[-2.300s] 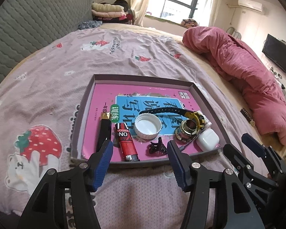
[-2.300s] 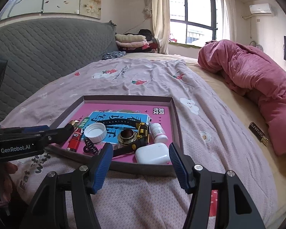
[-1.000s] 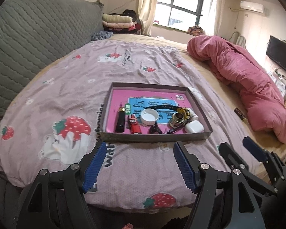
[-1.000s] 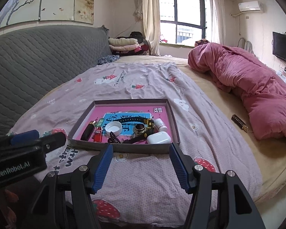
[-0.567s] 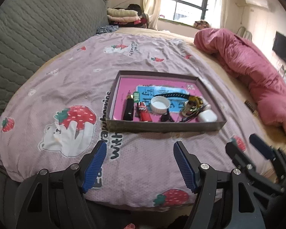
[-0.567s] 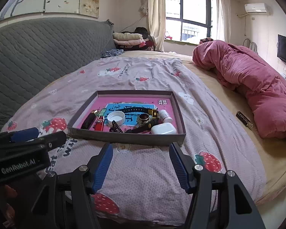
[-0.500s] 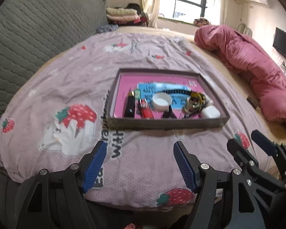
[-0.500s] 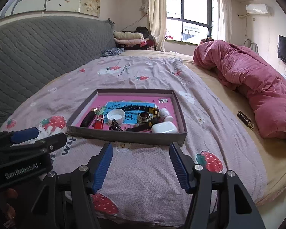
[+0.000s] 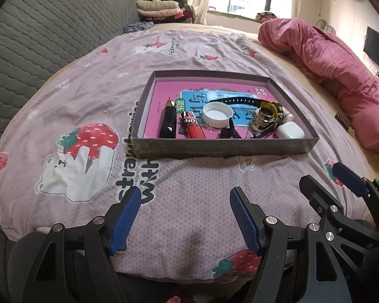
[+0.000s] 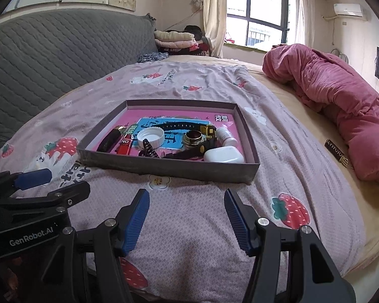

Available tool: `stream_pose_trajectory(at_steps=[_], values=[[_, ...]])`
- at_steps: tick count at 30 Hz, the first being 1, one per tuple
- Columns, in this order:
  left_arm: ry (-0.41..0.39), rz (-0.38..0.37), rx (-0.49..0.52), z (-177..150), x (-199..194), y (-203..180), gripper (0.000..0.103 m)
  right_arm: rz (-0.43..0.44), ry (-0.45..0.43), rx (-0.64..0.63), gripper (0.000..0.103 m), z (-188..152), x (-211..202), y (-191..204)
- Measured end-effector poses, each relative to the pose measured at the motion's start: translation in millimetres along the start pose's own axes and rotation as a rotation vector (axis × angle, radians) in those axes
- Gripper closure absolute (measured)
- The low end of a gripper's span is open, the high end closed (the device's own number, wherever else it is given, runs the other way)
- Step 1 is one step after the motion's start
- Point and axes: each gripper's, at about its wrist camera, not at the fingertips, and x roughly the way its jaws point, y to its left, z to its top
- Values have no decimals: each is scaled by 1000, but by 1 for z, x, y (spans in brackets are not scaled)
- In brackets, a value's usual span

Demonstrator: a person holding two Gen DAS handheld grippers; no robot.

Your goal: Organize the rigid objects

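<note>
Both sets of jaws are spread wide with nothing between them. The left gripper (image 9: 183,218) sits at the bottom of its own frame, and the right gripper (image 10: 187,218) does the same in its view, both over bare pink strawberry bedsheet (image 9: 70,151). What's changed: a couple of seconds ago both were right up at the tray's near wall, and now they've pulled well back, so the tray (image 9: 224,149) sits mid-frame, well apart from either tool.

Inside it, left to right in the left view: a black lighter (image 9: 168,123), a red lighter (image 9: 193,127), a white cap (image 9: 217,114), a black hair clip (image 9: 229,131), a watch (image 9: 266,112) and a white earbud case (image 9: 290,130). Looks to me like the tidying is basically done, though a dark little item (image 10: 337,152) lies loose at right near the pink duvet (image 10: 341,98).
</note>
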Motion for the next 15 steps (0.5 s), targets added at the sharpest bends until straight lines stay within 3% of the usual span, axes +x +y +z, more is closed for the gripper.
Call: stream_pose_trajectory(at_steps=[15], values=[[19, 13, -5, -2, 14, 3, 29, -1, 30, 21, 42, -2, 12, -3]])
